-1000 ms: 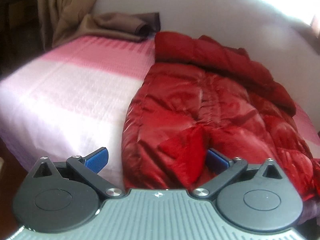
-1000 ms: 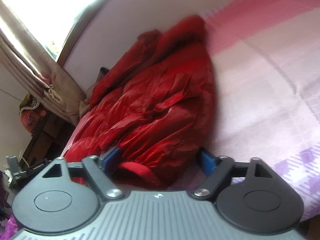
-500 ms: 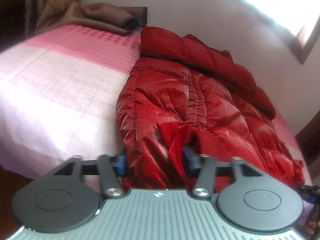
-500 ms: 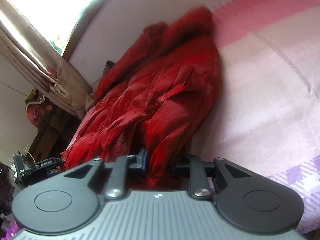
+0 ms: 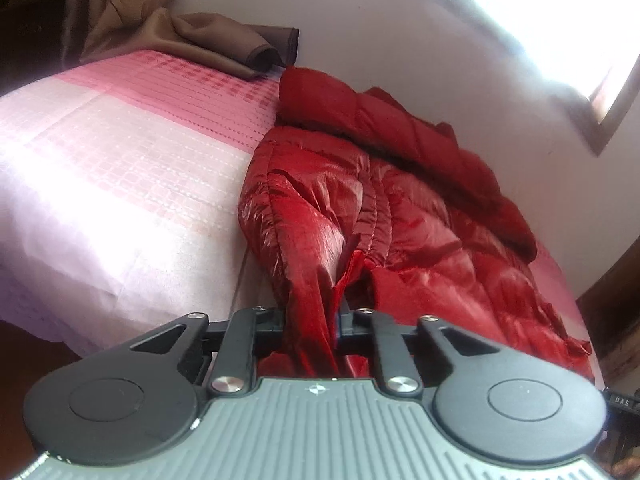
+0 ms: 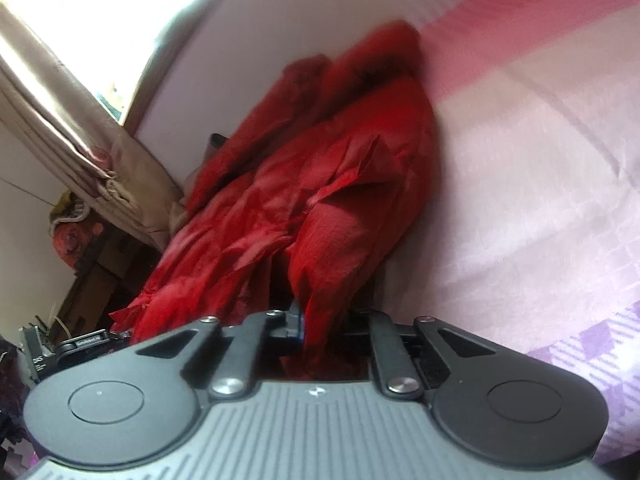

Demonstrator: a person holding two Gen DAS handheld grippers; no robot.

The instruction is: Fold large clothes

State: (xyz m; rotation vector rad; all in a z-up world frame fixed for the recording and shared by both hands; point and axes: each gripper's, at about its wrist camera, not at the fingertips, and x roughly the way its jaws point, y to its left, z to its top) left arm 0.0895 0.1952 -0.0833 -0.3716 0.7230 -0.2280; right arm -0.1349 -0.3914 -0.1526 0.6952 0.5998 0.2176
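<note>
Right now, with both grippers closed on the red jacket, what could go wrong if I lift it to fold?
1. The left gripper, whose jaws have just been closing, pinches only a narrow ridge of the shiny red jacket; it may slip out.
2. The right gripper, also just closed, holds a bunched fold, so layers may lift unevenly.
3. The far sleeve lies against the wall and may drag.

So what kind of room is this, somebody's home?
Most likely a bedroom in a home: a bed with a pink checked bedspread, a red puffer jacket lying on it, and tan curtains beside a bright window.
</note>
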